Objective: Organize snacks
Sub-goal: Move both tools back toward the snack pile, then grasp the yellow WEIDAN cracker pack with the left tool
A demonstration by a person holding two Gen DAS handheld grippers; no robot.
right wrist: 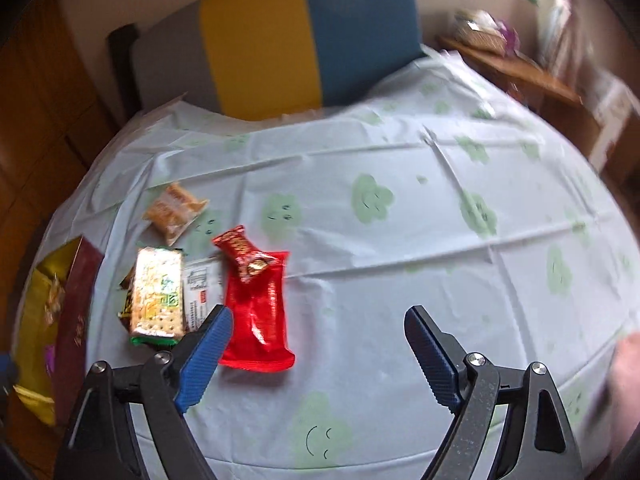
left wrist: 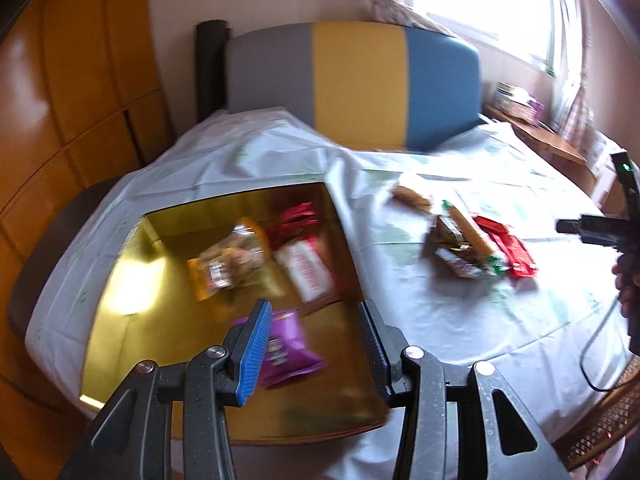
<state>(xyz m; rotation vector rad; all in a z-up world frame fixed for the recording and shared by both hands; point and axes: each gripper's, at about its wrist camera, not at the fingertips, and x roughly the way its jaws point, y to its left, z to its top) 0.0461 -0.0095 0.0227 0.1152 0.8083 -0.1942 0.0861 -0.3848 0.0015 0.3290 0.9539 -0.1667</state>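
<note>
A gold-lined box (left wrist: 120,288) sits on the table's left and holds a purple packet (left wrist: 292,348), an orange cracker bag (left wrist: 232,260), a white-and-red packet (left wrist: 308,272) and red sachets (left wrist: 294,218). My left gripper (left wrist: 316,344) hangs open above the purple packet, which lies between its pads without touching. On the cloth lie a green cracker pack (right wrist: 156,292), a large red packet (right wrist: 258,312), a small red candy (right wrist: 240,254) and an orange biscuit packet (right wrist: 174,208). My right gripper (right wrist: 320,356) is open and empty, just right of the red packet.
The white cloth with green smiley flowers (right wrist: 400,220) covers the table. A grey, yellow and blue chair back (left wrist: 352,80) stands at the far edge. A wooden side table (right wrist: 512,68) stands at back right. The box's red outer wall (right wrist: 76,320) shows at left.
</note>
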